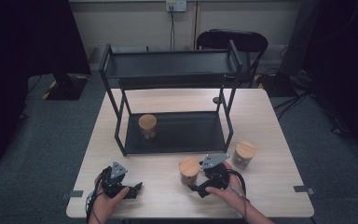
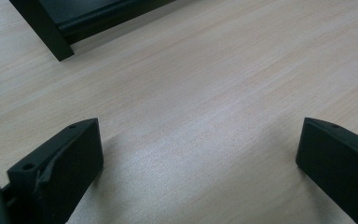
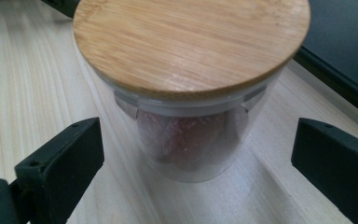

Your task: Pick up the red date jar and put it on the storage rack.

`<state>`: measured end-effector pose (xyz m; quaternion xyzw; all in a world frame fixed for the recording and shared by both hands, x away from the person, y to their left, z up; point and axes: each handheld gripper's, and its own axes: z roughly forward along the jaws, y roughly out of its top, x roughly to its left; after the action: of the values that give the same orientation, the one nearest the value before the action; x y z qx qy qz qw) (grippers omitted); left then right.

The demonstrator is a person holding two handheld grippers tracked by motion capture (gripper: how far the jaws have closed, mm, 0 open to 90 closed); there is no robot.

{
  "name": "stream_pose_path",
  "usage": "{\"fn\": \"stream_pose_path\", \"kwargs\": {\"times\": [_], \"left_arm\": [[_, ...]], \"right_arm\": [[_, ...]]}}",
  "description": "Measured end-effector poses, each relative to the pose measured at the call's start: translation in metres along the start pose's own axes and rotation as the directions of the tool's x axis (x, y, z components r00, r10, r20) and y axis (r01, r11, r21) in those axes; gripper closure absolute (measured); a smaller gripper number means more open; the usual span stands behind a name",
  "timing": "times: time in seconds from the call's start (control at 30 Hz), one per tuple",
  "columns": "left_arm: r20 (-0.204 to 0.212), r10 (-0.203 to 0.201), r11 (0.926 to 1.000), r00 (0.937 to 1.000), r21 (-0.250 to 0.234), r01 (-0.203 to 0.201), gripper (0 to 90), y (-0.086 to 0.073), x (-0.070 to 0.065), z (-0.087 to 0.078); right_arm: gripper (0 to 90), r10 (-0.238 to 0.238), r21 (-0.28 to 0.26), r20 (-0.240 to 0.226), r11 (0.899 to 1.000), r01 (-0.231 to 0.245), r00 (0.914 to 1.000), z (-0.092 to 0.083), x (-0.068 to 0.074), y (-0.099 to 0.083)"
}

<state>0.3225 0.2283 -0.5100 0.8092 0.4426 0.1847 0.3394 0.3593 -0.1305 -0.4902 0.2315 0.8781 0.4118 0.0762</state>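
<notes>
Three glass jars with bamboo lids are in the high view. One jar [image 1: 147, 126] stands on the lower shelf of the black rack [image 1: 115, 105]. A second jar [image 1: 189, 170] stands on the table in front of the rack, and a third jar [image 1: 244, 154] sits to its right. My right gripper [image 1: 196, 183] is open right beside the second jar. In the right gripper view that jar [image 3: 191, 56], with something reddish inside, stands between and just beyond the spread jaws of my right gripper [image 3: 196, 158], untouched. My left gripper [image 1: 137, 188] rests open near the front left, and in its own view the left gripper [image 2: 200, 154] has only bare wood between the jaws.
The two-tier black rack takes up the middle of the wooden table [image 1: 265, 121], and one of its feet [image 2: 51, 35] stands ahead of the left gripper. A black chair [image 1: 233, 41] is behind the table. Cables trail on the floor at the right.
</notes>
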Motion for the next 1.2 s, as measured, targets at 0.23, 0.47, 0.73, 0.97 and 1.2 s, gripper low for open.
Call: {"fn": "stream_pose_path", "kwargs": {"times": [0.23, 0.47, 0.73, 0.97, 1.2], "left_arm": [[0.000, 0.000, 1.0000, 1.0000, 0.000, 0.000, 0.2, 0.000, 0.000, 0.000], [0.000, 0.000, 1.0000, 1.0000, 0.000, 0.000, 0.2, 0.000, 0.000, 0.000], [0.001, 0.001, 1.0000, 1.0000, 0.000, -0.001, 0.2, 0.000, 0.000, 0.000], [0.001, 0.002, 1.0000, 1.0000, 0.000, -0.002, 0.2, 0.000, 0.000, 0.000], [0.002, 0.005, 1.0000, 1.0000, 0.001, -0.005, 0.2, 0.000, 0.000, 0.000]], "right_arm": [[5.5, 0.016, -0.028, 0.005, 0.999, -0.016, 0.9999, 0.006, 0.002, 0.001], [10.1, 0.015, -0.035, 0.007, 0.999, -0.015, 0.9999, 0.013, 0.005, 0.003], [16.5, 0.024, -0.061, 0.013, 0.998, -0.023, 0.9996, 0.019, 0.006, 0.005], [23.0, 0.027, -0.075, 0.025, 0.997, -0.025, 0.9993, 0.021, 0.008, 0.008], [23.8, 0.030, -0.079, 0.024, 0.996, -0.028, 0.9993, 0.023, 0.008, 0.008]]}}
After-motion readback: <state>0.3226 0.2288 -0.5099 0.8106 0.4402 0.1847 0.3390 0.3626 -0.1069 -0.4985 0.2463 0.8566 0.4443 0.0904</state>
